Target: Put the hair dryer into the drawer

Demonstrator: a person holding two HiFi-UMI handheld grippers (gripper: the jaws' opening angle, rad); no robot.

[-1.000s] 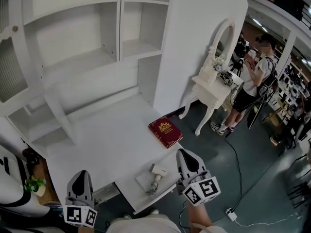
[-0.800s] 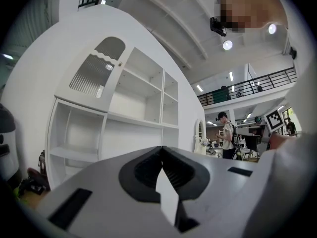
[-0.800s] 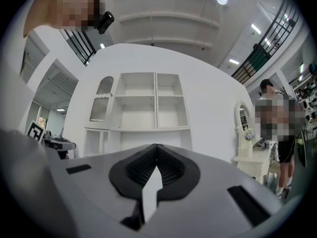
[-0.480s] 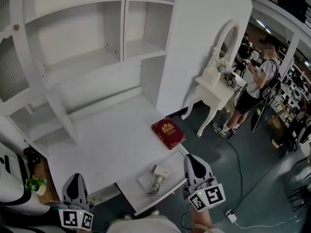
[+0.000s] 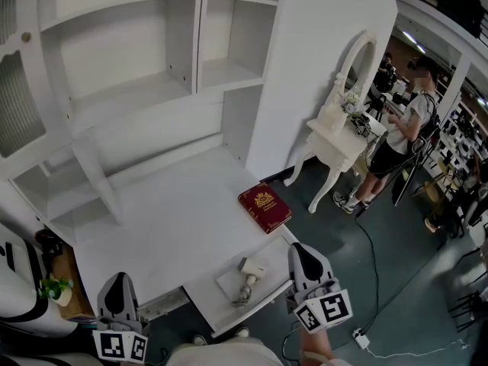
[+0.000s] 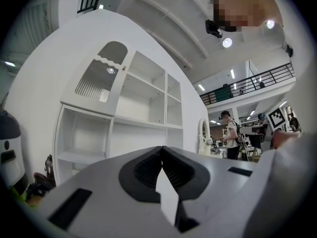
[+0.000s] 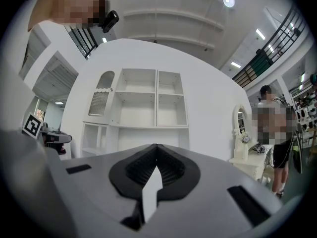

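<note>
A white hair dryer [image 5: 248, 274] lies in the pulled-out white drawer [image 5: 263, 302] at the desk's front edge, its cord bundled beside it. My left gripper [image 5: 114, 284] hovers at the lower left, in front of the desk and apart from the drawer. My right gripper [image 5: 299, 252] hangs just right of the drawer's right end. Both are shut with nothing held. In the left gripper view the left gripper [image 6: 161, 150] has its jaws closed together. The right gripper [image 7: 156, 148] looks the same in the right gripper view. Neither gripper view shows the dryer.
A red book [image 5: 263, 208] lies at the right corner of the white desk [image 5: 168, 227], under a tall shelf unit [image 5: 152, 67]. A white dressing table with a mirror [image 5: 339, 132] stands to the right, with a person [image 5: 400, 132] beyond it. A potted plant [image 5: 53, 290] sits at the left.
My left gripper has drawn back a little toward the bottom edge of the head view. The right gripper has barely shifted. The hair dryer stays in the drawer.
</note>
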